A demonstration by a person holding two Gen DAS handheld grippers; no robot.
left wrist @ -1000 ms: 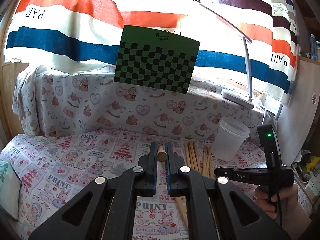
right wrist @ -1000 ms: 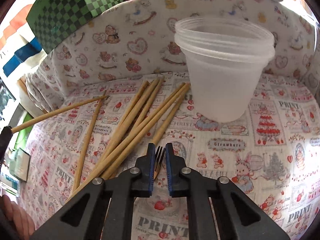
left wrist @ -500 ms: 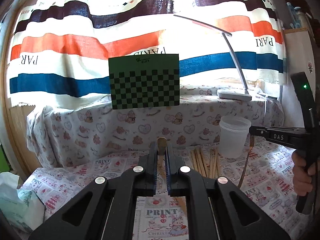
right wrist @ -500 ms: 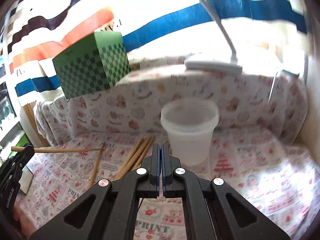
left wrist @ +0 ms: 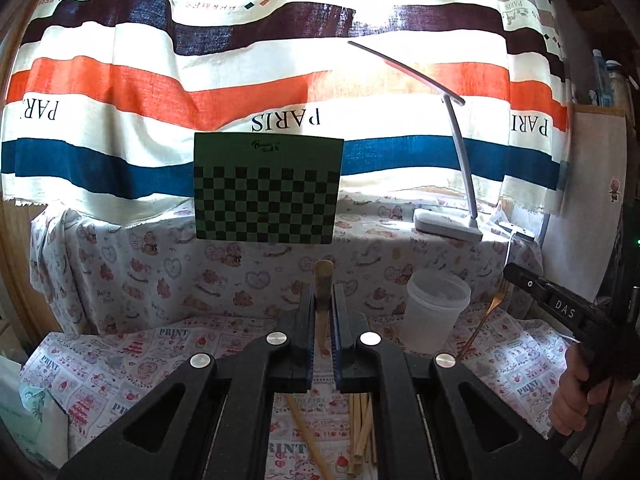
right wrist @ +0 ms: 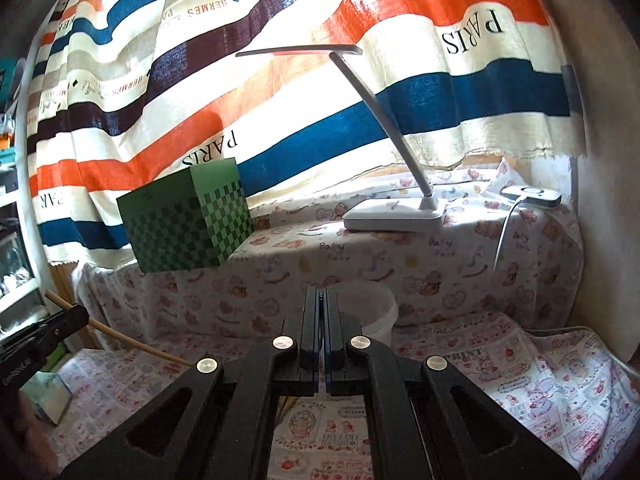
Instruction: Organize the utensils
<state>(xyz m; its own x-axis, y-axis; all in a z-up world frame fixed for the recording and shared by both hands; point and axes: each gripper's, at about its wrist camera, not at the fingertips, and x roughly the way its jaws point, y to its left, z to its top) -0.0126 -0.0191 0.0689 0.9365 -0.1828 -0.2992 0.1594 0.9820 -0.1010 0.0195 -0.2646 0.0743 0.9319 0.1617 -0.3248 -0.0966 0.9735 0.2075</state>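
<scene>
My left gripper (left wrist: 322,296) is shut on a wooden chopstick (left wrist: 323,280) whose blunt end sticks out above the fingertips; its length runs down under the gripper. My right gripper (right wrist: 321,300) is shut on a thin fork; in the left wrist view the fork (left wrist: 486,318) hangs from the right gripper (left wrist: 516,276), just right of the translucent plastic cup (left wrist: 436,312). In the right wrist view the cup (right wrist: 380,316) sits directly behind the shut fingers. Several loose chopsticks (left wrist: 362,428) lie on the cloth below my left gripper. The left gripper (right wrist: 60,322) and its chopstick (right wrist: 120,338) show at the left.
A green checkered box (left wrist: 266,188) and a white desk lamp (left wrist: 448,228) stand on the raised shelf behind. A tissue pack (left wrist: 28,420) lies at the far left. The patterned cloth (right wrist: 540,384) covers the table, with a wall to the right.
Both grippers have lifted up and tilted back from the table. The right gripper closed on the fork and carried it up beside the cup. The left still holds its chopstick.
</scene>
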